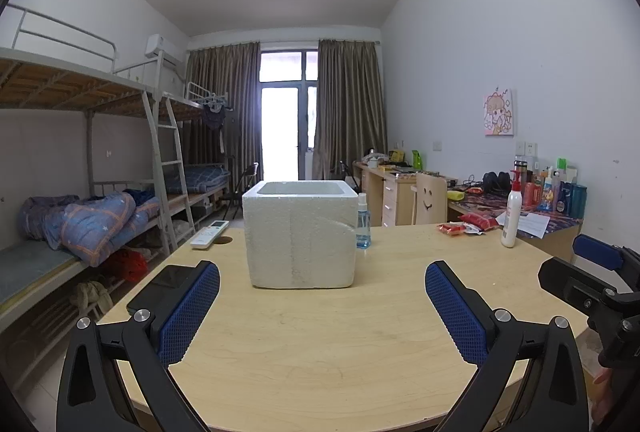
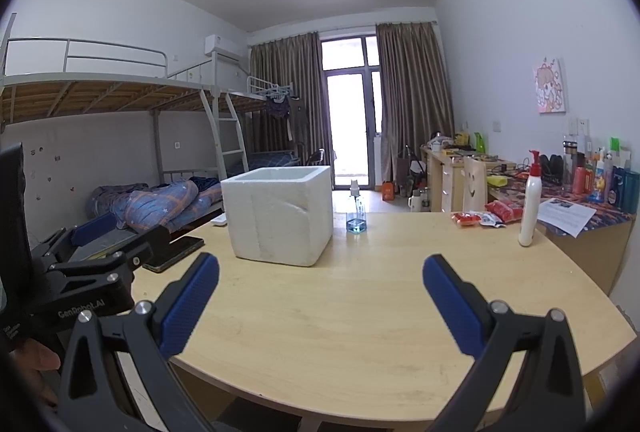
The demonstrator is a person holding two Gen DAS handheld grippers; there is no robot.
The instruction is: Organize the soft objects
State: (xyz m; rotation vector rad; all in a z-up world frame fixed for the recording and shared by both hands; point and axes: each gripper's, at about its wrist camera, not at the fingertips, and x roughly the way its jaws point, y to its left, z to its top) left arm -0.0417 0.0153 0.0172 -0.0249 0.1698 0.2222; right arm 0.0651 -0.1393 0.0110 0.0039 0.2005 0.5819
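Observation:
A white foam box [image 1: 301,234] with an open top stands on the wooden table [image 1: 340,344]; it also shows in the right wrist view [image 2: 280,214]. Red snack packets [image 1: 468,225] lie at the table's far right; they also show in the right wrist view [image 2: 486,215]. My left gripper [image 1: 322,306] is open and empty, hovering over the table in front of the box. My right gripper [image 2: 320,298] is open and empty, to the right of the left one. Each gripper shows at the edge of the other's view.
A black phone [image 1: 162,288], a white remote [image 1: 209,233], a blue spray bottle [image 1: 363,222] and a white pump bottle [image 1: 512,216] stand on the table. Bunk beds with blue bedding [image 1: 92,224] are on the left. A cluttered desk [image 1: 532,204] and a chair [image 1: 430,198] are on the right.

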